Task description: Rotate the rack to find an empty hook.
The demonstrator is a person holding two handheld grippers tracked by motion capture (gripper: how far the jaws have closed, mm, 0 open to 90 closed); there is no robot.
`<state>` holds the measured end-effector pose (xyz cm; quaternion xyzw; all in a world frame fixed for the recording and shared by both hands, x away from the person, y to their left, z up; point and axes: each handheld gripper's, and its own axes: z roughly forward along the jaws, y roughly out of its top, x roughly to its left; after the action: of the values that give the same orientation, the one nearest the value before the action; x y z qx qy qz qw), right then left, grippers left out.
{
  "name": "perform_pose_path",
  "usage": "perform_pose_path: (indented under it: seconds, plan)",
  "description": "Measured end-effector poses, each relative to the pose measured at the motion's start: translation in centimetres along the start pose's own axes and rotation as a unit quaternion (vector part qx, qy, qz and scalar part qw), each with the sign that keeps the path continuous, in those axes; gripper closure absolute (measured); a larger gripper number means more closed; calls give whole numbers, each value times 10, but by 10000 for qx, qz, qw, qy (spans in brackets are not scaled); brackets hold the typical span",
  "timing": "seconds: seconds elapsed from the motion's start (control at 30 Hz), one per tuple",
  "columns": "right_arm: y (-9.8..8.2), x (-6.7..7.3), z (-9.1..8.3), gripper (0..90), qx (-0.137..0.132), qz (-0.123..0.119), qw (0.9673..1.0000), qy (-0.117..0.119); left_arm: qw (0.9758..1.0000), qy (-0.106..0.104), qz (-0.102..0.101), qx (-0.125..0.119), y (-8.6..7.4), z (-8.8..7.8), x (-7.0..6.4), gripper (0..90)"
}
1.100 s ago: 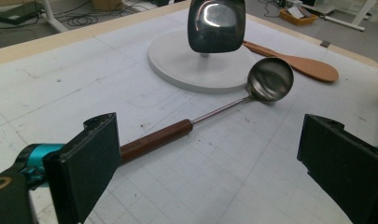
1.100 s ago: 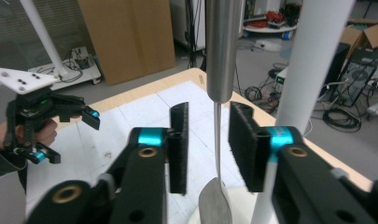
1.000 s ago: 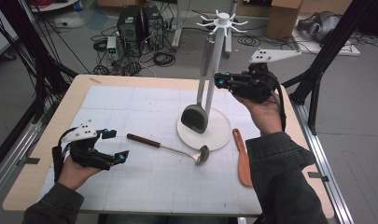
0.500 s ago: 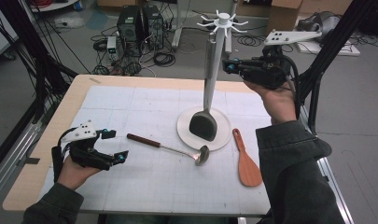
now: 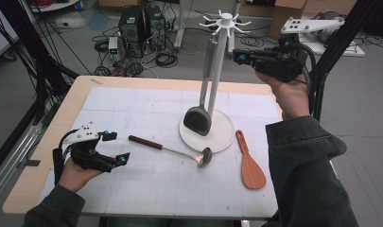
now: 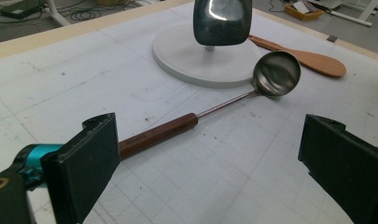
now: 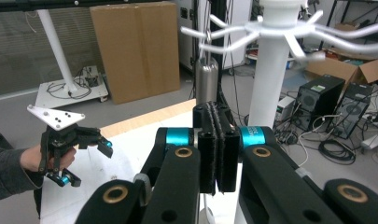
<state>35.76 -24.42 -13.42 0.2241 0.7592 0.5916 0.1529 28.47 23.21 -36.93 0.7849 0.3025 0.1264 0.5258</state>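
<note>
A white hook rack (image 5: 216,61) stands on a round base (image 5: 224,137) at the table's far right. From one of its hooks hangs a dark turner (image 5: 197,120) by its grey handle (image 7: 206,79), its head just above the base (image 6: 186,46). My right gripper (image 5: 237,56) is raised beside the rack's top, jaws shut pad to pad (image 7: 217,116), and the handle is just beyond them. A steel ladle (image 5: 205,157) with a brown handle (image 6: 156,134) lies mid-table. My left gripper (image 5: 117,147) rests open at the near left, facing the ladle (image 6: 276,73).
A wooden rice paddle (image 5: 249,165) lies right of the ladle bowl, near the base. A white gridded mat (image 5: 132,104) covers the table. Computers, cables and cardboard boxes (image 7: 135,46) sit on the floor beyond the far edge.
My right gripper has risen from mid-pole to beside the rack's top. The turner's head has swung slightly. The left gripper has stayed put.
</note>
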Motion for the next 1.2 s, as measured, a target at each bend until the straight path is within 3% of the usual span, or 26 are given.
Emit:
perform_pose_path:
  seconds: [0.17,0.47,1.2]
  plan:
    - [9,4,1,896,-44,-7,10000,-35,10000,9,3,-12,0,0,-1,59]
    - [17,0,2,896,-99,33,9998,-197,10000,24,23,1,0,0,-1,59]
    - [34,14,14,900,3,-256,9991,-350,10000,3,16,-16,0,-1,-1,59]
